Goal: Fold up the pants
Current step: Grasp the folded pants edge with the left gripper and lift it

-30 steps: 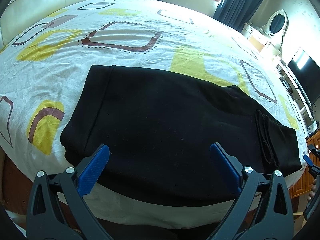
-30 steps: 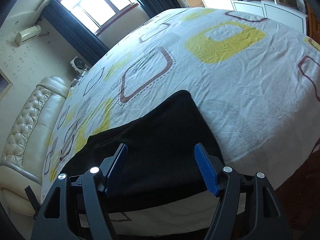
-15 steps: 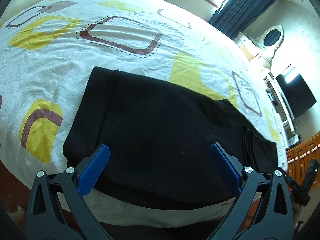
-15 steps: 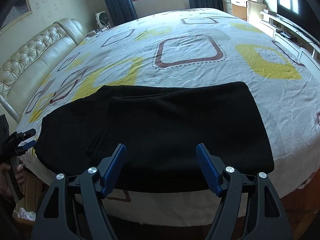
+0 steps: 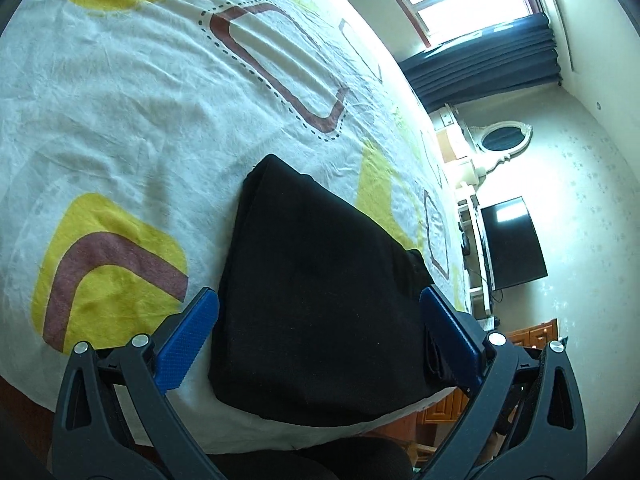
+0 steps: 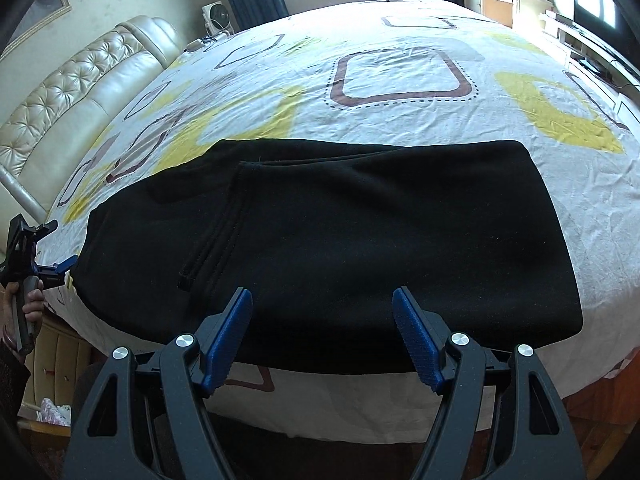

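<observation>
The bed [image 6: 400,128] carries the black pants [image 6: 320,240], lying flat along its near edge and already folded lengthwise (my reading). Next comes gripping an end to fold across. The right gripper [image 6: 322,332] and left gripper [image 5: 320,332] are both spread, holding nothing.
</observation>
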A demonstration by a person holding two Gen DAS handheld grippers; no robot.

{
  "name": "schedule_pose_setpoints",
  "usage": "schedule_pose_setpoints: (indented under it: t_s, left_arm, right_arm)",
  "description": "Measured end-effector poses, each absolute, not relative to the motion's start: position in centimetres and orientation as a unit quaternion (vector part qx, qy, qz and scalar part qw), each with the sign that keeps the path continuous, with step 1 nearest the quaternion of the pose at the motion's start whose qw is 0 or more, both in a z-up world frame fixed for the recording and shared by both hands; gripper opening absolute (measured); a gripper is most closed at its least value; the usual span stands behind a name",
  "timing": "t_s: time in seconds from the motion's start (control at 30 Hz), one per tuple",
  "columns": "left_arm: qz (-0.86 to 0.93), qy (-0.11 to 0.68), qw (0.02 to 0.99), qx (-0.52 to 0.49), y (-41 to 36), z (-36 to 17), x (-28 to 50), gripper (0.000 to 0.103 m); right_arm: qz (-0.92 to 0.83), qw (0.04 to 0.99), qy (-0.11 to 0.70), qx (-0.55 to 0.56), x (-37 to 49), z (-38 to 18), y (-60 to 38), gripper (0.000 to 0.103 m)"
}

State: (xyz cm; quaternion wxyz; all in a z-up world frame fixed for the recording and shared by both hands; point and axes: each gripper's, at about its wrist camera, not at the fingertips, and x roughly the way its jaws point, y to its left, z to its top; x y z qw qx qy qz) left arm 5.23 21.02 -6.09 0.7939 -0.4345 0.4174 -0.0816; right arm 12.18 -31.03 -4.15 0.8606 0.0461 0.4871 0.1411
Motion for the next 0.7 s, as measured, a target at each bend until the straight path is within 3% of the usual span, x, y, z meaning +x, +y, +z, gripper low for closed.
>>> schedule_pose_setpoints:
  t_s: [0.1, 0.4, 0.7]
  left_arm:
    - [-0.078, 0.439, 0.805, -0.391, 20.9, -6.4, 6.4, 0.1]
    - [-0.207, 0.439, 0.751, -0.448, 20.6, -9.1, 7.8, 0.1]
    - [-0.207, 0.474, 0.758, -0.398, 18.1, -9.3, 9.3, 0.1]
  right_arm:
    - [0.142, 0.861, 0.486, 0.049, 12.2, -4.0, -31.1, 0.072]
    - [0.141, 0.857, 0.494, 0.048, 12.4, -4.6, -30.9, 0.072]
    - [0.14, 0.856, 0.496, 0.048, 12.4, -4.8, -30.8, 0.072]
